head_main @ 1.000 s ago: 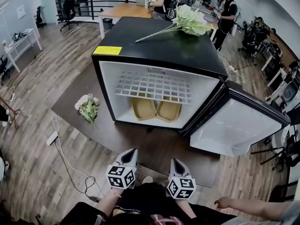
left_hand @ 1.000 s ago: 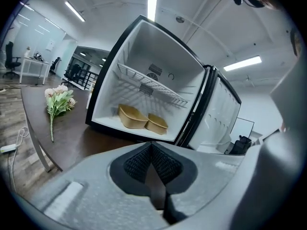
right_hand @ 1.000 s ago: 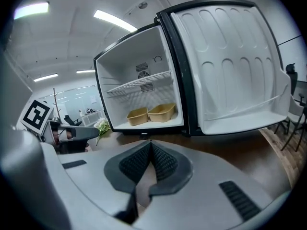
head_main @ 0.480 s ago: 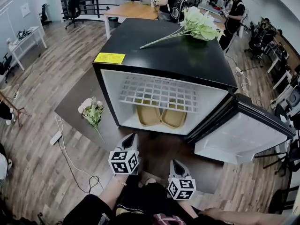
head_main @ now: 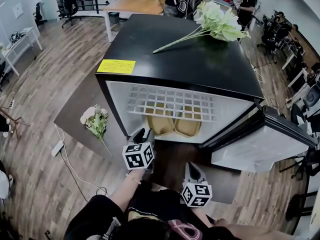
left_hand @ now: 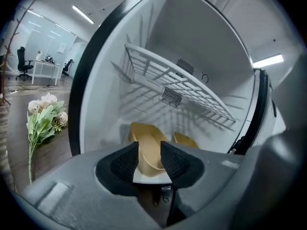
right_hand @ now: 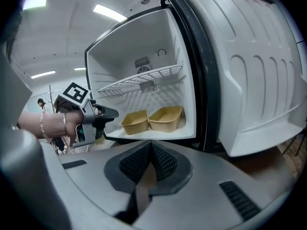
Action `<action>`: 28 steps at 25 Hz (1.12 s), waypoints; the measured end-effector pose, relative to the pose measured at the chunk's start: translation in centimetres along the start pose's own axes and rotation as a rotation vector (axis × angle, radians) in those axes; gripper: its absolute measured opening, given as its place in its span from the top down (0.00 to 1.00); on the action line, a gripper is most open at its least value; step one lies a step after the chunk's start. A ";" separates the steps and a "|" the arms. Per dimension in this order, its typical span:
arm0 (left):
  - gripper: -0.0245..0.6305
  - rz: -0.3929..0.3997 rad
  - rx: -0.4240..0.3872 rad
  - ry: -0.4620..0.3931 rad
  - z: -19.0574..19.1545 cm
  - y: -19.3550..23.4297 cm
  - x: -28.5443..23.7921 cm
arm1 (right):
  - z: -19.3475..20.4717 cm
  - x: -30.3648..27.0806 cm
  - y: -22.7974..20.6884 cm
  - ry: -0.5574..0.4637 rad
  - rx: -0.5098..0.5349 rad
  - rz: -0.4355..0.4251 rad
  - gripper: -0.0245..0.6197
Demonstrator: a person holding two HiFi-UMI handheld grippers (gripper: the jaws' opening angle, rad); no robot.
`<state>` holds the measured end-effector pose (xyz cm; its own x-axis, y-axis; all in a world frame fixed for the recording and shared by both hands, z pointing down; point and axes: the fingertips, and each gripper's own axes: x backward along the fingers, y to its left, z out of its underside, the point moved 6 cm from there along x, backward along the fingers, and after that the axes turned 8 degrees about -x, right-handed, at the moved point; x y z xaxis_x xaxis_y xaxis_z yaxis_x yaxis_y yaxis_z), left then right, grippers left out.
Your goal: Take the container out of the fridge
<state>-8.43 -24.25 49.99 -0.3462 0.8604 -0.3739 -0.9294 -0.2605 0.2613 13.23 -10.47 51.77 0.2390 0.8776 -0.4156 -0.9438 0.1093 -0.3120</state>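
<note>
- The fridge (head_main: 180,59) is seen with its door (head_main: 260,146) swung wide to the right, so the opening is left free.
- A wire shelf (head_main: 172,103) is set across the upper part of the cavity. Any lift is best kept low so that the shelf is not struck from below.
- Two tan containers are found side by side on the bottom of the fridge, under the shelf: the left container (left_hand: 146,140) and the right container (right_hand: 166,118). They seem to touch, though this cannot be settled through the shelf's shadow.
- The left gripper (left_hand: 149,157) is held just outside the fridge mouth and pointed at the left container. Its jaws have just been opening and are spread wide. Nothing is caught between the pads (left_hand: 125,162) yet, as the container lies beyond them.
- The right gripper (right_hand: 151,159) is held lower and further out, with its jaws pressed together on nothing.
- The reach is judged to be the step in hand. The near rim of the left container should be taken squarely, one pad inside the wall and one outside. It should then be drawn straight out, so that the neighbour is not dragged along.
</note>
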 end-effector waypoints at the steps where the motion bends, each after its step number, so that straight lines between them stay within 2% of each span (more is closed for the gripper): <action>1: 0.76 -0.005 0.005 0.013 -0.1 0.1 -0.7 | 0.0 -0.2 -0.1 0.001 -0.003 0.007 0.95; 10: 0.76 -0.089 0.034 0.170 0.6 1.5 -5.4 | -1.4 -1.8 -0.4 -0.028 -0.015 0.048 0.95; 16: 0.77 -0.122 0.071 0.234 1.7 2.1 -6.6 | -1.4 -2.1 -0.9 -0.031 -0.036 0.075 0.95; 18: 0.77 -0.140 0.078 0.237 1.8 2.2 -6.7 | -1.3 -2.1 -1.0 -0.028 -0.038 0.078 0.95; 24: 0.89 -0.190 0.065 0.222 1.8 1.9 -6.7 | -0.8 -1.7 -1.7 -0.015 -0.047 0.091 0.95; 28: 0.92 -0.209 0.079 0.208 1.9 1.9 -6.7 | -0.6 -1.3 -2.1 -0.011 -0.052 0.091 0.95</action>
<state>-7.60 -29.61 54.69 -0.1751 0.7817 -0.5986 -0.9733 -0.0458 0.2249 14.98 -12.14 52.48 0.1502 0.8880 -0.4346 -0.9484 0.0052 -0.3172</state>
